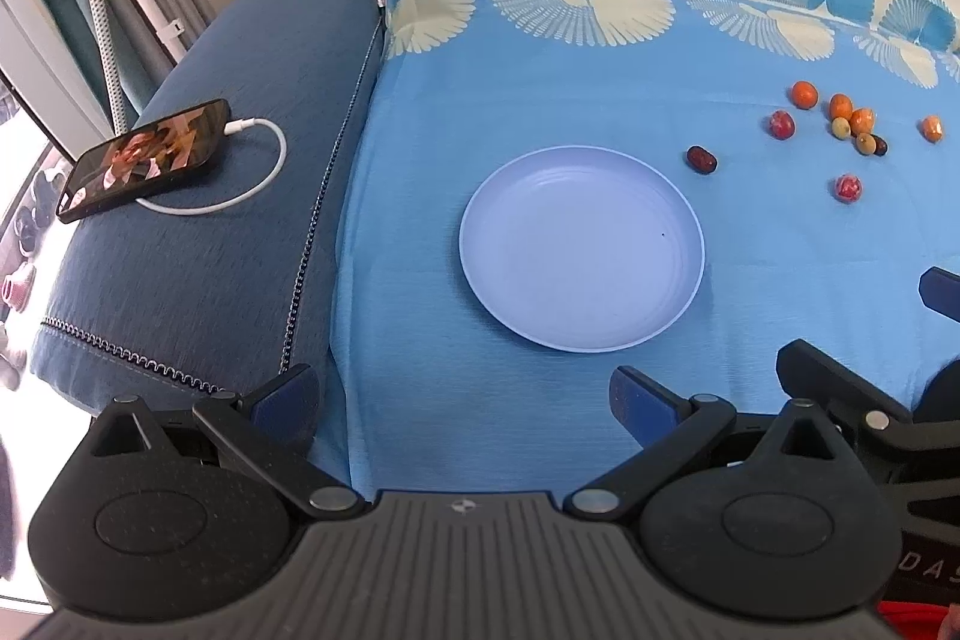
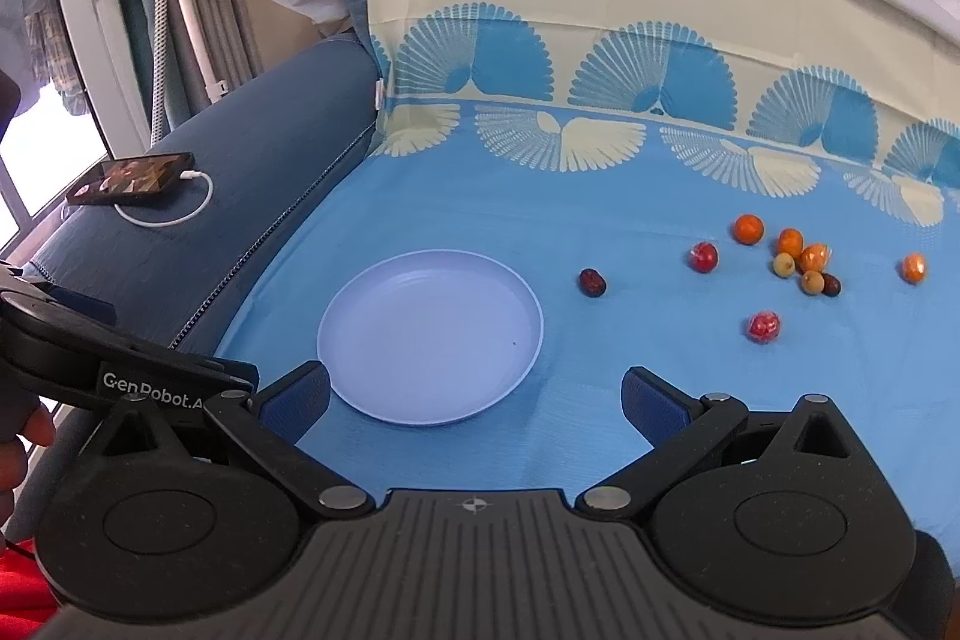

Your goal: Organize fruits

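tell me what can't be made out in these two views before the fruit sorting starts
- Phone screen: too small and foreshortened in both views to read.
- Dark fruit in the cluster: partly hidden behind a tan fruit; its kind is unclear.
- Right gripper in the left wrist view: cut off by the right edge.
- Red wrapped fruit: too small to identify.
- Left gripper and right gripper: both open, empty.

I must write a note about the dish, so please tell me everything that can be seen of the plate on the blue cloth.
The plate is round, pale lilac-blue, and looks like smooth plastic, with a low raised rim and faint rings around its flat base. It holds nothing; only a tiny dark speck shows on its right part. It lies flat and upright on the blue cloth, touching nothing else. The fruits lie apart to its right; the nearest is a dark red fruit. Both grippers are short of it, jaws open.
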Tool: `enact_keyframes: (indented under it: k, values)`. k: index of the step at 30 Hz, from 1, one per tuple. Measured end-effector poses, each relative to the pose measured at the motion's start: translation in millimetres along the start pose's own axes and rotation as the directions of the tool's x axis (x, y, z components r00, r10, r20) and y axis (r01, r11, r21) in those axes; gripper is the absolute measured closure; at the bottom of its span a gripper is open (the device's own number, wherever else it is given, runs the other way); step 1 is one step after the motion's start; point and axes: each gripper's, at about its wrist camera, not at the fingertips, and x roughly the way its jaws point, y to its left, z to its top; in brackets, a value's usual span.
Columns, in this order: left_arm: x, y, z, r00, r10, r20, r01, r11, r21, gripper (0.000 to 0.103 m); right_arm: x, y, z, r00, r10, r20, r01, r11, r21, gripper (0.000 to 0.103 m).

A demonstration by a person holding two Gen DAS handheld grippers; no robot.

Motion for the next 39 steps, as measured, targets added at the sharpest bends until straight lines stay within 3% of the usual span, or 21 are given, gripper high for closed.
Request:
enact_keyframes:
  k: [7,12,15,19,25,27,33,39]
  values:
    - [5,-13,8,0.998,0.059,0.017,-0.06,0.997,0.049,0.0,5,-11,-2,1.0,0.014,-0.003,-0.014,0.999,0.038,0.0]
    - [11,-22,15,0.999,0.043,0.012,-0.044,0.997,0.059,0.0,10,-22,-3,1.0,0.016,-0.004,-0.015,0.998,0.066,0.0]
    - [14,-28,21,0.999,0.008,0.042,-0.011,0.998,0.069,0.0,11,-35,-2,0.997,-0.063,0.043,0.058,0.993,0.099,0.0]
    - [18,-39,37,0.99,-0.101,0.094,0.091,0.991,0.098,0.0,18,-67,-6,0.962,-0.248,0.115,0.229,0.96,0.158,0.0]
    - [50,-85,85,0.986,-0.165,0.017,0.16,0.973,0.165,0.0,53,-139,-16,0.923,-0.383,0.03,0.366,0.9,0.238,0.0]
    - [71,-107,107,0.98,-0.193,-0.044,0.198,0.961,0.195,0.0,64,-161,-19,0.925,-0.38,0.012,0.363,0.893,0.266,0.0]
    - [142,-172,158,0.969,-0.218,-0.113,0.242,0.923,0.3,0.001,121,-202,-18,0.921,-0.388,-0.034,0.383,0.887,0.257,0.0]
    - [208,-200,176,0.962,-0.197,-0.187,0.247,0.922,0.299,0.007,181,-227,-13,0.931,-0.362,-0.042,0.361,0.901,0.241,0.001]
